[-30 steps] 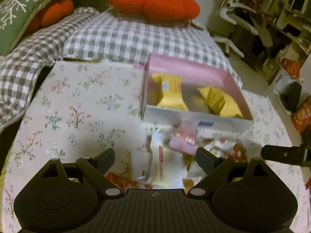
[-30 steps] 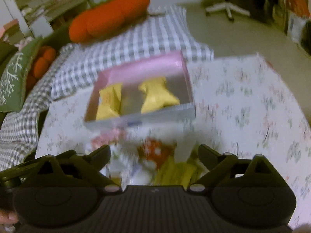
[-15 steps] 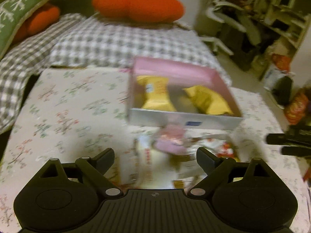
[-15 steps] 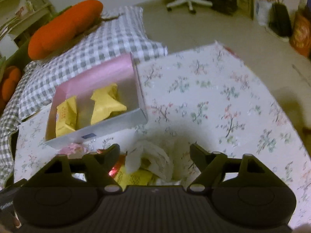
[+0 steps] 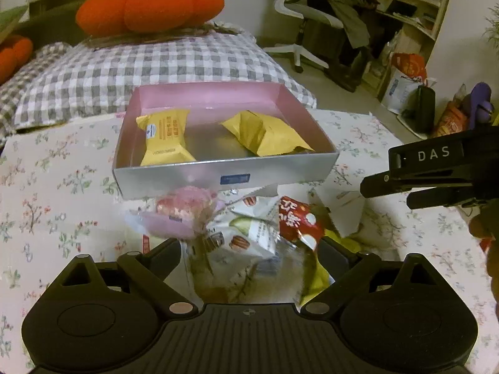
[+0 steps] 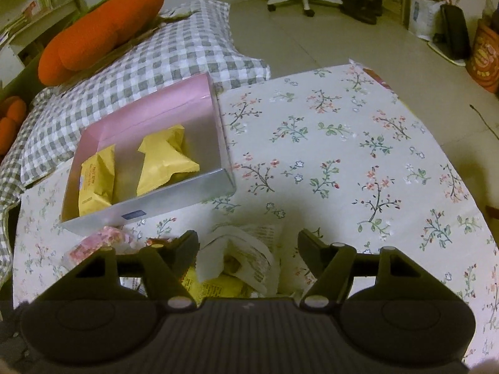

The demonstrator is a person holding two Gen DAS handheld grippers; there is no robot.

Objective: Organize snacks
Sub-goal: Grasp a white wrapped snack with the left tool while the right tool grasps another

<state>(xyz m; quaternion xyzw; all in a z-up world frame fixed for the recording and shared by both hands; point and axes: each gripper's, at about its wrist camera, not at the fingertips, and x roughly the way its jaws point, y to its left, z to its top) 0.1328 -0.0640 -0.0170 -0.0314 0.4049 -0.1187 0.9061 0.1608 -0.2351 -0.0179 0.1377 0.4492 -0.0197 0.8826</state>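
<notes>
Left wrist view: left gripper (image 5: 249, 249) hangs over the snack pile (image 5: 249, 230) on the floral tabletop (image 5: 62, 187), jaws wide apart, nothing pinched; wrappers lie between and under the fingers. Pile sits just in front of the pink box (image 5: 224, 180), touching its silver front wall. On top of the pile a pink packet (image 5: 181, 218), beside it a white packet with nut print (image 5: 252, 233) and a red packet (image 5: 296, 221), all crowded and overlapping, so no single packet is clear of the others. Inside the box two yellow packets (image 5: 165, 140), apart from each other, space between them. Right gripper (image 5: 436, 174) comes in from the right edge, seen side-on, just beside the pile. Right wrist view: right gripper (image 6: 246, 249) is over a white crumpled wrapper (image 6: 237, 255) with yellow packets (image 6: 215, 283) under it; jaws closing, wrapper between them, pads not pressing on it yet. Behind the tabletop a checked cushion (image 5: 149, 68) with an orange plush pumpkin (image 5: 149, 3) on it; office chair (image 5: 305, 21), shelves (image 5: 414, 9) and bags (image 5: 408, 78) on the floor to the right, well apart.
</notes>
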